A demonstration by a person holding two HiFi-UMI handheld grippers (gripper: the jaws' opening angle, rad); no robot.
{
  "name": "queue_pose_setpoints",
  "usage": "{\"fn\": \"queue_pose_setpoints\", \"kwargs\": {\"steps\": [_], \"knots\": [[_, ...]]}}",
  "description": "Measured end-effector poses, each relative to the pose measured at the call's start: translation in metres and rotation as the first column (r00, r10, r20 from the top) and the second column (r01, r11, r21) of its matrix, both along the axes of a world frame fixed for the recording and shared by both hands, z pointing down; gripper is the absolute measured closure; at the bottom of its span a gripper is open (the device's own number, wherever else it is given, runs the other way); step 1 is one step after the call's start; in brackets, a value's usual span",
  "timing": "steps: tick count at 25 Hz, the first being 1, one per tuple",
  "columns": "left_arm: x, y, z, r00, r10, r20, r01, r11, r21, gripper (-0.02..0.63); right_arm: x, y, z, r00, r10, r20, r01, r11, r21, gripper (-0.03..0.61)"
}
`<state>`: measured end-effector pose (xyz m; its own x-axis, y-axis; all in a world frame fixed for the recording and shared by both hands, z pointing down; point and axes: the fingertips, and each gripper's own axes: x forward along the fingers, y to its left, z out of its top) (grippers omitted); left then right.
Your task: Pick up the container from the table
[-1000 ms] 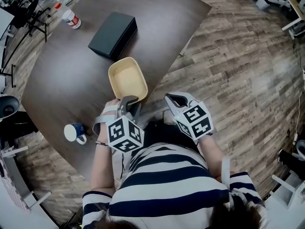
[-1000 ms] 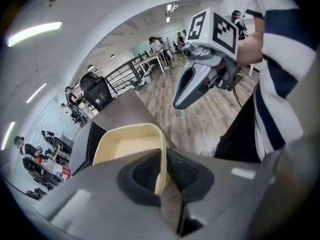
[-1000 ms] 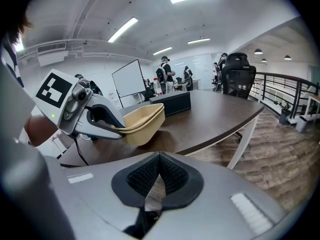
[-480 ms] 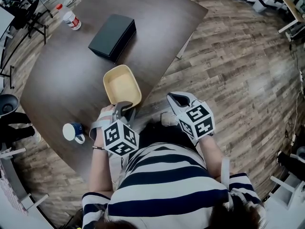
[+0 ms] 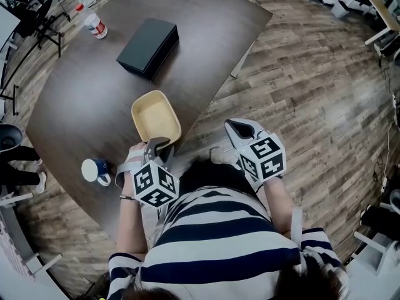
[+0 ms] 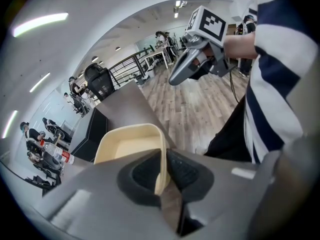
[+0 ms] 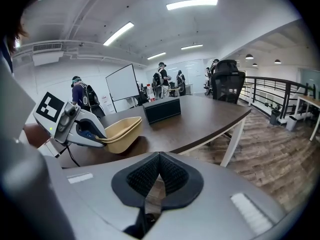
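Observation:
The container (image 5: 155,117) is a cream, rounded rectangular tub. It hangs tilted just above the near edge of the dark table (image 5: 81,105). My left gripper (image 5: 159,147) is shut on its near rim. In the left gripper view the rim (image 6: 161,154) runs between the two black pads and the tub (image 6: 131,144) stretches away from them. My right gripper (image 5: 239,130) hovers over the wood floor to the right of the table, shut and empty. In the right gripper view its pads (image 7: 159,176) meet, and the held container (image 7: 120,131) and left gripper (image 7: 75,126) appear at the left.
A black box (image 5: 148,47) lies farther back on the table. A red-capped bottle (image 5: 95,25) stands at the far left. A blue mug (image 5: 95,171) sits near the left edge, beside my left hand. Office chairs and people are beyond the table.
My left gripper has drawn the container leftward and nearer to me along the table edge. The right gripper has drifted slightly to the right.

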<state>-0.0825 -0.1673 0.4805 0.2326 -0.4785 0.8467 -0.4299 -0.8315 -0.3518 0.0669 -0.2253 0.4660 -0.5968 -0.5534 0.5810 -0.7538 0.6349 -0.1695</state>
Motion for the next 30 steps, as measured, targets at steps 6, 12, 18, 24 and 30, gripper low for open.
{"fn": "queue_pose_setpoints", "kwargs": {"steps": [6,12,18,24,30], "knots": [[-0.0041,0.0037,-0.0003,1.0,-0.01,-0.005,0.01,1.0,0.002,0.614,0.0015,0.0001,-0.0026,1.0,0.011,-0.007,-0.011,1.0,0.014,0.581],[-0.0101,0.0036,-0.0018,1.0,-0.02,-0.006,0.02,1.0,0.002,0.614,-0.0052,-0.0004,-0.0051,1.0,0.002,-0.011,-0.002,1.0,0.018,0.581],[-0.0083,0.0051,-0.001,1.0,-0.027,-0.011,0.027,1.0,0.003,0.614,-0.0022,-0.002,-0.0041,1.0,0.009,-0.014,-0.009,1.0,0.019,0.581],[-0.0084,0.0041,-0.0037,0.999,-0.03,-0.014,0.03,1.0,0.005,0.614,-0.0025,-0.0044,-0.0072,1.0,0.011,-0.014,-0.011,1.0,0.021,0.581],[-0.0065,0.0024,-0.0044,0.999,-0.031,-0.013,0.031,1.0,0.005,0.614,0.0005,-0.0059,-0.0082,1.0,0.017,-0.011,-0.017,1.0,0.026,0.581]]}}
